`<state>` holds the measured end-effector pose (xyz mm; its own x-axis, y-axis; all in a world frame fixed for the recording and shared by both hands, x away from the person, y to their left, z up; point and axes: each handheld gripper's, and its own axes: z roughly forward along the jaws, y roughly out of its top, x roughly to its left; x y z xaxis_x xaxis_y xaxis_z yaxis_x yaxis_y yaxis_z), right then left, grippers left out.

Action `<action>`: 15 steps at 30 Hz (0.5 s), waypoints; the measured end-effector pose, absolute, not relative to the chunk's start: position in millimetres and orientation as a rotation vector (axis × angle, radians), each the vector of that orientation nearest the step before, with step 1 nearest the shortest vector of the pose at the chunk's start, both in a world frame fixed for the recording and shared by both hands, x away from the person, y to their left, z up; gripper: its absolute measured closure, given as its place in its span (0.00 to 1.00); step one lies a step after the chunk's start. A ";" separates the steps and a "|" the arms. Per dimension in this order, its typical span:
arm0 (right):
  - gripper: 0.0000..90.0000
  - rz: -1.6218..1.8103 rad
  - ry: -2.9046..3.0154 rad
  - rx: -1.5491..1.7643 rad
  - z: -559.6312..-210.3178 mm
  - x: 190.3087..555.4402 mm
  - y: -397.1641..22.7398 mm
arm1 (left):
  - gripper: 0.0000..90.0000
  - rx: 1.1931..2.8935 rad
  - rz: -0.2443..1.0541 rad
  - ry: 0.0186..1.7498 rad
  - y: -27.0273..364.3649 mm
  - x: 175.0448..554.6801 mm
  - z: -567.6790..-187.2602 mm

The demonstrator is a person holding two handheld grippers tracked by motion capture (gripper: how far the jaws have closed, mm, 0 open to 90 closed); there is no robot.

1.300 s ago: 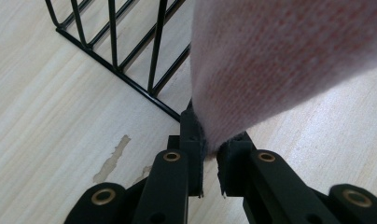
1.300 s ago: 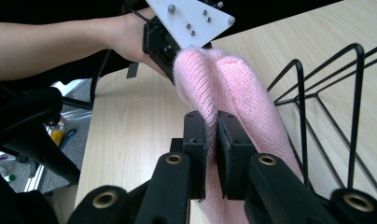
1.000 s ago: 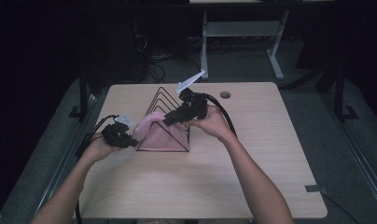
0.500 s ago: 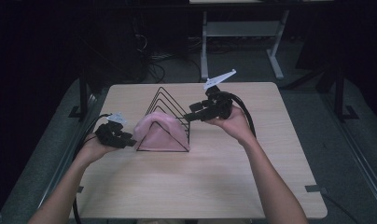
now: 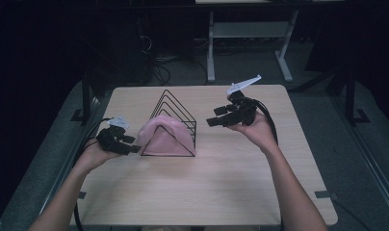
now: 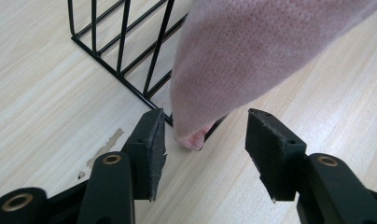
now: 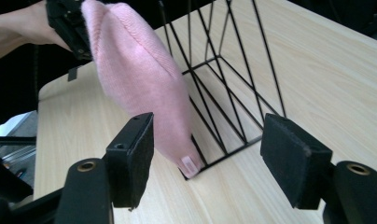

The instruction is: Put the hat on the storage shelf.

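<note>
The pink knit hat (image 5: 166,136), draped over the wire rack (image 5: 175,108) on the desk (image 5: 207,192), looks light, soft and floppy, best pinched at its hem; both grippers' fingers, left (image 5: 131,144) and right (image 5: 214,116), have just been opening and hold nothing.

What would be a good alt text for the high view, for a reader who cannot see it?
A pink knit hat is draped over a black triangular wire rack on a wooden table. The left gripper and right gripper, both open, flank it without touching.
</note>
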<state>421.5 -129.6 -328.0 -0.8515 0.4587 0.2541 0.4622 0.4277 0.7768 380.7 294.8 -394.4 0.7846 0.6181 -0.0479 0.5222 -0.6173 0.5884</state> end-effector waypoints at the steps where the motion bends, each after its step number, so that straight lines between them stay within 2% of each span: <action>1: 0.38 -1.444 -2.651 -0.855 -328.0 421.5 -129.6 | 0.52 2.377 0.212 0.845 294.8 380.7 -394.4; 15: 0.37 -1.443 -2.634 -0.943 -336.4 414.5 -156.9 | 0.48 2.362 0.217 0.855 303.0 375.2 -390.0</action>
